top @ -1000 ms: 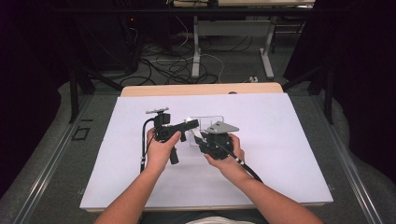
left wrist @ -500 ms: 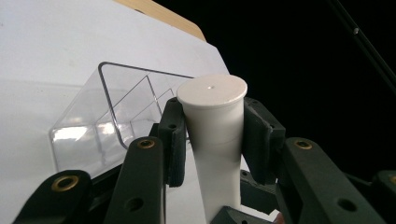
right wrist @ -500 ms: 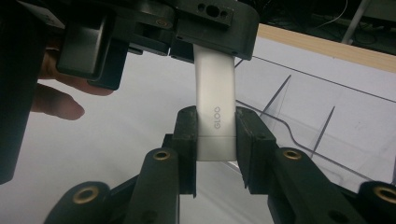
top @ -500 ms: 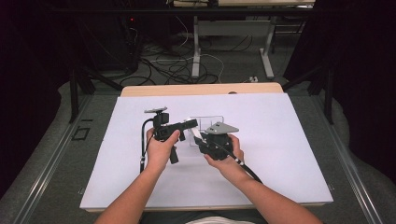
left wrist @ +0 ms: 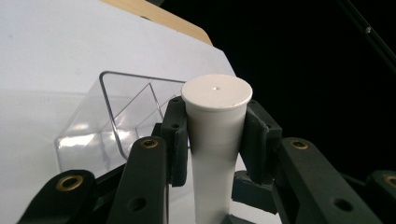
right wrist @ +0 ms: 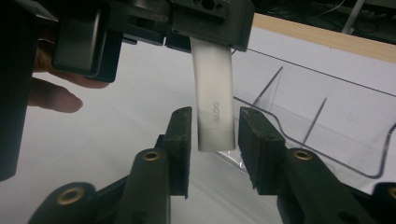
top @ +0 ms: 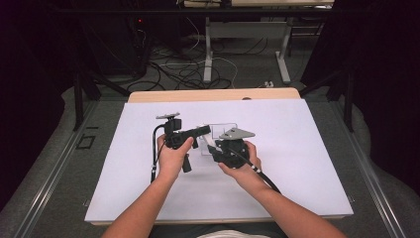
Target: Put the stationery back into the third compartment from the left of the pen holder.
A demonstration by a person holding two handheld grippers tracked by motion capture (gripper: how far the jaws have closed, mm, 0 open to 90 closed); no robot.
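The left gripper (left wrist: pixel 212 140) is clamping the white glue stick (left wrist: pixel 215 140) while the right gripper (right wrist: pixel 214 135), jaws just parting, is loosening, risking a dropped cap.

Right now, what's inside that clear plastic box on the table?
The clear box holds only thin see-through dividers; nothing else shows inside. The white tube and grippers hide part of it.
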